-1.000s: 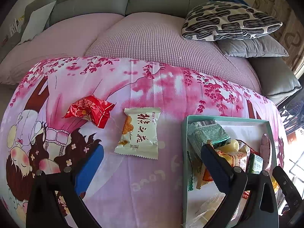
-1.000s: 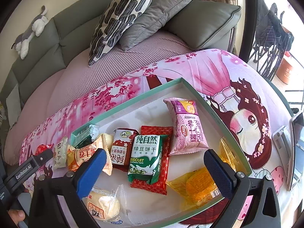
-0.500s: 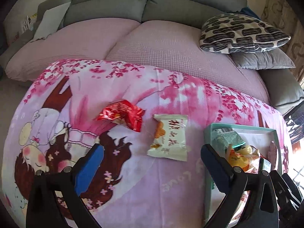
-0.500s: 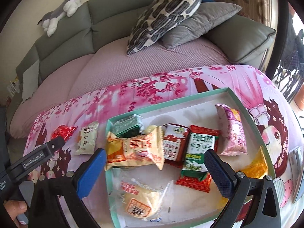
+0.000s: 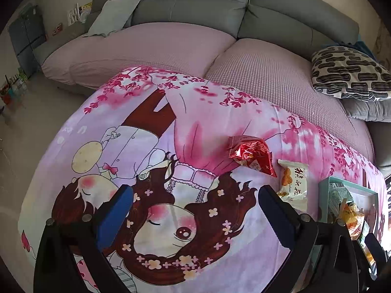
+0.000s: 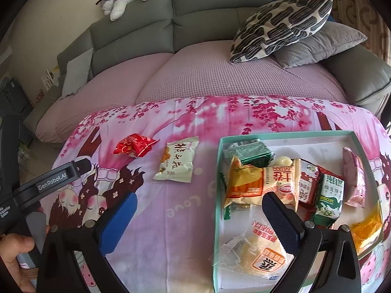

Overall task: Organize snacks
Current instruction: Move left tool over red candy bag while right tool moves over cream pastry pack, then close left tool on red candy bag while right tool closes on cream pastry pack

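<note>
A: The left tool point(image 5: 193, 197) is spread wide with nothing between its blue pads, hanging over the cartoon-print cloth point(image 5: 151, 161). The right tool point(image 6: 198, 205) is spread as well and empty, one finger above the cloth, the other above the tray.

B: Where are the snacks?

A: Two lie loose on the cloth: a red foil packet point(image 6: 134, 145) and, just beside it, a cream wafer packet point(image 6: 177, 162) with an orange picture on it. Both sit left of the teal-rimmed tray point(image 6: 217, 171), the cream one nearer to it, neither touching it.

B: And inside the tray?

A: A crowd. A green foil packet point(image 6: 251, 151) at the far left corner, an orange-and-white bag point(image 6: 261, 183) overlapping it, a clear-wrapped bun point(image 6: 259, 256) at the near side, a green biscuit pack point(image 6: 330, 195) on top of red packets, a pink pouch point(image 6: 354, 175) leaning by the right wall, and a yellow wrapper point(image 6: 366, 229) at the near right corner.

B: Around that?

A: The cloth covers a worktop in front of a grey sofa point(image 6: 195, 24) with a patterned cushion point(image 6: 281, 24). A hand point(image 6: 14, 256) grips the left tool's handle.
</note>
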Tool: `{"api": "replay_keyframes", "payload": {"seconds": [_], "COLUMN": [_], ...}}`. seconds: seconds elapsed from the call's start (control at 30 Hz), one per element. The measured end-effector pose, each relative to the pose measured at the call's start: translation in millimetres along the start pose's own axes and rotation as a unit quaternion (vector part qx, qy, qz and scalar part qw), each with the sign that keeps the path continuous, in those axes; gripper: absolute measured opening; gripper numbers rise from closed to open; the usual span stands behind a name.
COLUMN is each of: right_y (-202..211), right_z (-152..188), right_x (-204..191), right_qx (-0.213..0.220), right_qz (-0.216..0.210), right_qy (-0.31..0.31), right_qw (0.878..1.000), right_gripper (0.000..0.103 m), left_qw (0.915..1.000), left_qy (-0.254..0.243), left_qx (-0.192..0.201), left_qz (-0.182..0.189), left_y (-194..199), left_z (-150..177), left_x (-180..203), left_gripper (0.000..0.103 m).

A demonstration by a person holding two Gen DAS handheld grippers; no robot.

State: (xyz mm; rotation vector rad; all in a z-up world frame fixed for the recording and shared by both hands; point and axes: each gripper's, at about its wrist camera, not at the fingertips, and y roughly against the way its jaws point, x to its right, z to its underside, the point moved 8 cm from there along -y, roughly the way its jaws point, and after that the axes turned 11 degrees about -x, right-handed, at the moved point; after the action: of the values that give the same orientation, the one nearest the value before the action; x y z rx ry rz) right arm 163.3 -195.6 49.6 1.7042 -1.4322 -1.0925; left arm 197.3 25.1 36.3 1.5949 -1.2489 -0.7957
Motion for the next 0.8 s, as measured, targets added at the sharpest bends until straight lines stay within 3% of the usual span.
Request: {"api": "replay_keyframes", "payload": {"seconds": [0.17,0.43,0.57,0.7,0.8], "right_y": [-2.8,-12.2,-34.6,-66.5,-85.4], "right_z": [-6.5,-36.7,-50.6,-53.5,-52.2], "right_x": [0.2,-7.0,-20.8,-27.8,-30.7], "right_qx": [0.007,0.006,-0.016,-0.047,-0.061], "right_qz": [0.003,-0.036,-0.03,-0.006,0.003], "right_qy": [0.004,-0.014,0.003,0.019,0.029], "right_qw": [1.0,0.999,0.999,0.999,0.998], "right_gripper": [0.103,0.103,0.102,0.094,0.093], "left_qw": [0.9998,0.9976,0.9951,0.9936,0.9907], "left_qy": [0.013,0.024,0.001,-0.022,-0.032], "left_qx": [0.007,0.012,-0.019,-0.061,-0.082], "left_qz": [0.011,0.065,0.097,0.093,0.104], "left_y": [0.7,-15.3,-31.8,-53.9,-67.4], "left_z": [-4.3,-32.1,-40.1,-49.5,-53.5], "left_x": [-8.6,11.6,36.7,47.4,51.5], "left_gripper": [0.102,0.102,0.102,0.102,0.102]}}
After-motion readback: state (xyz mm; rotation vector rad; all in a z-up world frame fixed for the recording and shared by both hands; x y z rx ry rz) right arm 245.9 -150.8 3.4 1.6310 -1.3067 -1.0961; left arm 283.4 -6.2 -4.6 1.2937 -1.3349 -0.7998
